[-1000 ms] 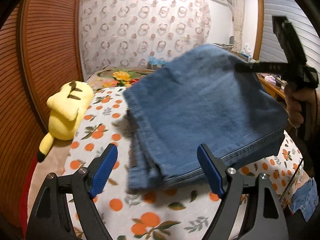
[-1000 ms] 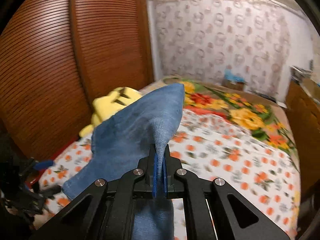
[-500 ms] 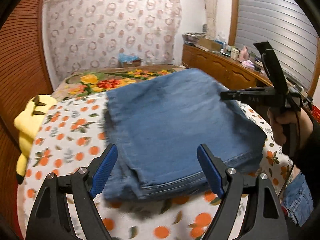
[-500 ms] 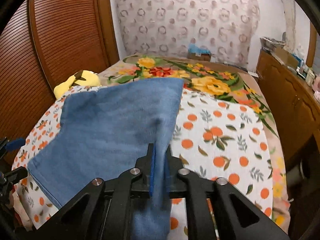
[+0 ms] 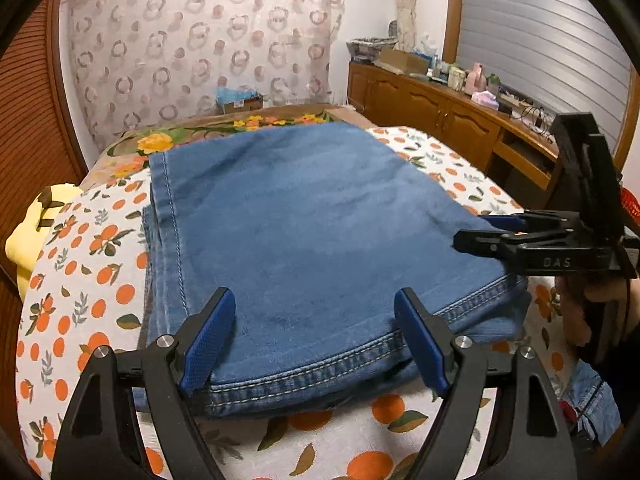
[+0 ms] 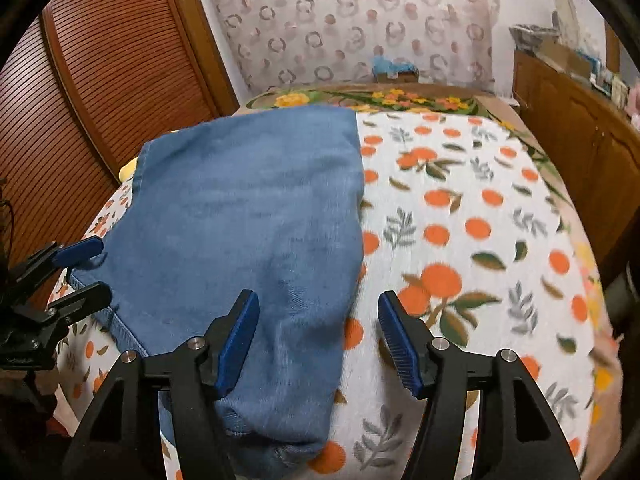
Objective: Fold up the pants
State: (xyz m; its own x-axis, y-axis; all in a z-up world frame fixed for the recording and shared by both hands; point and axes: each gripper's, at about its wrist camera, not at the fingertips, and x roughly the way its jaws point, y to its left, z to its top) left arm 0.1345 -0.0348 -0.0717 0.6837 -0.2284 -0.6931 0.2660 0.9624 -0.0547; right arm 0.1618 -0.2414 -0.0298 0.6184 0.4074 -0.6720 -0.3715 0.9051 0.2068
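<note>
Blue denim pants [image 5: 312,216] lie folded flat on the orange-print bedsheet [image 5: 80,280], stitched hem nearest me. My left gripper [image 5: 316,340] is open just over that hem, its blue pads [image 5: 208,340] clear of the cloth. In the right wrist view the pants [image 6: 248,216] cover the sheet's left half. My right gripper [image 6: 320,340] is opening; the near right corner of the denim lies loose between its jaws, no pad pressing it. The right gripper [image 5: 480,232] shows at the pants' right edge, held by a hand [image 5: 576,312]. The left gripper [image 6: 100,270] shows at the left hem.
A yellow plush toy [image 5: 24,236] lies at the bed's left edge beside brown louvred doors [image 6: 100,80]. A wooden sideboard [image 5: 440,112] with clutter runs along the right. A floral blanket [image 5: 240,126] covers the far end of the bed.
The pants hung in the air from my shut right gripper; they came down flat onto the bed. The right gripper has opened and let the cloth go. The left stayed open.
</note>
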